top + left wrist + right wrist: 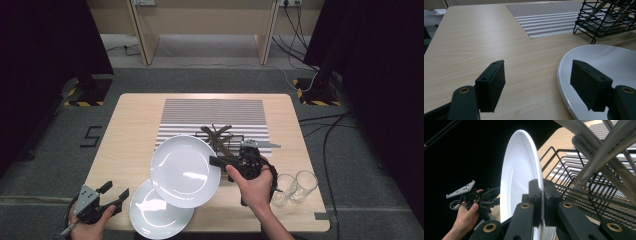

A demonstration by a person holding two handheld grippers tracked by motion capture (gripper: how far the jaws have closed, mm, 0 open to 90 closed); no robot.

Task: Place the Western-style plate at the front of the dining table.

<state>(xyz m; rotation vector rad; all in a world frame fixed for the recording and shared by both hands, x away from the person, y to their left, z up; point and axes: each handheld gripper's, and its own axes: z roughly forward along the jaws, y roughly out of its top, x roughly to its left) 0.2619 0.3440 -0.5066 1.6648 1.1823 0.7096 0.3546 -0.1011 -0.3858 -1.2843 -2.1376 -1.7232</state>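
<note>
My right gripper (216, 161) is shut on the right rim of a white plate (184, 170) and holds it tilted above the table. In the right gripper view the two jaws (542, 202) pinch that plate's (520, 175) edge, and the plate stands on edge beside the black wire rack (584, 192). A second white plate (160, 217) lies flat at the table's front edge, partly under the lifted one. My left gripper (112, 194) stands open at the front left with nothing between its jaws (540, 85). The flat plate (604, 62) lies just to its right, behind the right jaw.
A black wire rack (225, 139) with several metal utensils (604, 147) sits on the striped placemat (215, 116) just behind the lifted plate. Two clear glasses (282, 190) (305, 185) stand at the front right. Bare wood (474, 42) stretches ahead of the left gripper.
</note>
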